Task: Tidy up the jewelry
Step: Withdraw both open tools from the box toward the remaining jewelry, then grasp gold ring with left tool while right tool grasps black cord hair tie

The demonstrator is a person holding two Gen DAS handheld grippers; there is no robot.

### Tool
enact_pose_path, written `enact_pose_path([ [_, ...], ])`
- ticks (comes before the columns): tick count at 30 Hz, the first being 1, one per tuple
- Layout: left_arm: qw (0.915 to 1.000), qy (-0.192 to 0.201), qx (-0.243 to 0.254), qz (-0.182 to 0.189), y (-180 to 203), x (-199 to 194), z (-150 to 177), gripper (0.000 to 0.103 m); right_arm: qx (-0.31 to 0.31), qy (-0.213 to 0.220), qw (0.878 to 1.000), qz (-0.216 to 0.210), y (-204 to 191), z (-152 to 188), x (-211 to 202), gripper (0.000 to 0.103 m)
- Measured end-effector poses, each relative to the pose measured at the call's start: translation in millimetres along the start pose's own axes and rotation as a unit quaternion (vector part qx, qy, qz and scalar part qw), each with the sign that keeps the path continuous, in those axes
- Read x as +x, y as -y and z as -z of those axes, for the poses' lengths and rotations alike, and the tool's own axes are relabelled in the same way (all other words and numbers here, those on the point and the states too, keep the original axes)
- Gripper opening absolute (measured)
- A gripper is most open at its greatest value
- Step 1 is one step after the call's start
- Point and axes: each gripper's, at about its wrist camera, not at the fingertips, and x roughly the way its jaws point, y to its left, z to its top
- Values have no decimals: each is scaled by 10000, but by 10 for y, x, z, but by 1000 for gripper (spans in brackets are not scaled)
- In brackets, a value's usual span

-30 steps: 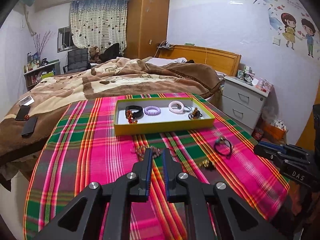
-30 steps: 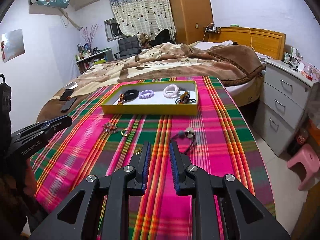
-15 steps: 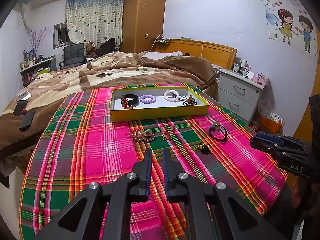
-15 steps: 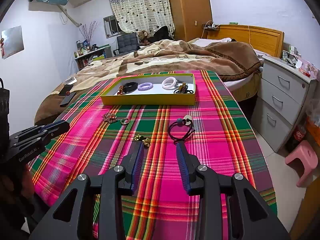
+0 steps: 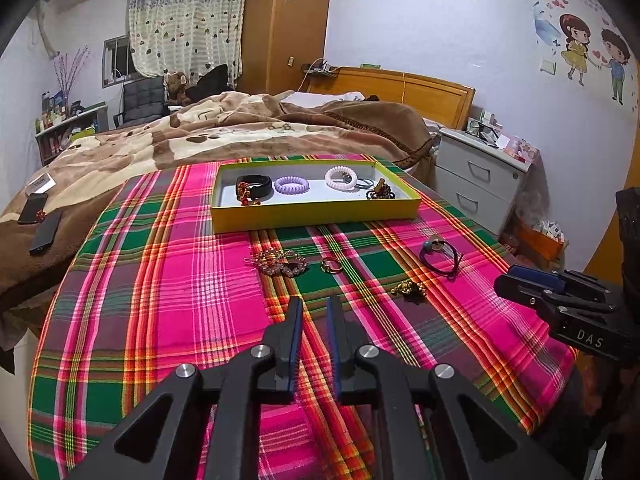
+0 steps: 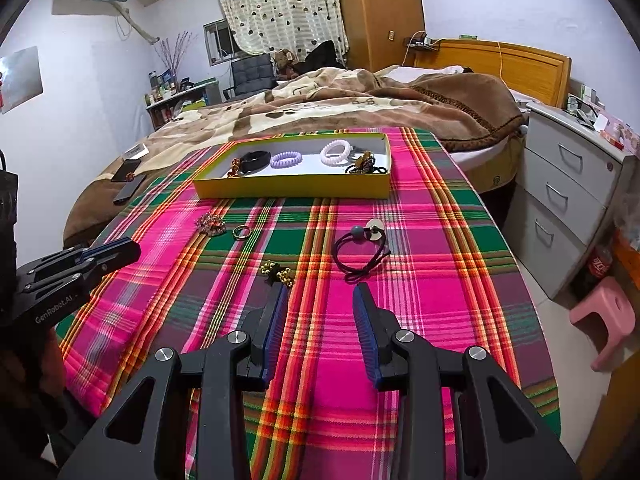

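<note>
A yellow tray [image 5: 316, 211] [image 6: 292, 188] at the far side of the plaid cloth holds a black band, a purple coil tie [image 5: 291, 185], a white coil tie [image 6: 335, 152] and a beaded piece. Loose on the cloth lie a rhinestone clip [image 5: 280, 262] [image 6: 210, 224], a ring [image 5: 331, 266] [image 6: 241, 232], a gold bead cluster [image 5: 408, 290] [image 6: 276, 270] and a dark hair tie [image 5: 440, 256] [image 6: 360, 254]. My left gripper [image 5: 313, 308] hovers short of the clip, its jaws opening with nothing between them. My right gripper [image 6: 320, 292] stands open and empty just short of the hair tie and bead cluster.
A bed with a brown blanket [image 5: 240, 128] lies beyond the table, with phones [image 5: 40, 220] on its left side. A grey nightstand [image 6: 572, 184] and a pink stool [image 6: 604, 320] stand on the right. The cloth's near edge drops off close to both grippers.
Both views have drawn back and tilted down, showing more cloth. My right gripper's jaws have spread wide; my left gripper's jaws have parted a little.
</note>
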Motion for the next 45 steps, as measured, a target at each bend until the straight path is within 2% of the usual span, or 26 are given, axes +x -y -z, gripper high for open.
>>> enact_pose_path([
  [4, 10000, -54, 10, 57, 17, 78, -42, 18, 92, -56, 9999, 25, 50, -43, 77, 35],
  [16, 9992, -336, 79, 211, 84, 519, -246, 18, 349, -235, 9987, 271, 267, -202, 341, 35],
  [26, 9958, -867, -115, 284, 63, 1005, -344, 18, 379, -443, 9975, 392, 404, -368, 635, 35],
  [32, 9937, -1078, -259, 189, 40, 1159, -378, 18, 368, -588, 9970, 353, 458, -423, 786, 35],
  [45, 9929, -1173, -179, 51, 89, 1320, -467, 18, 175, -883, 9957, 210, 493, -524, 1048, 35],
])
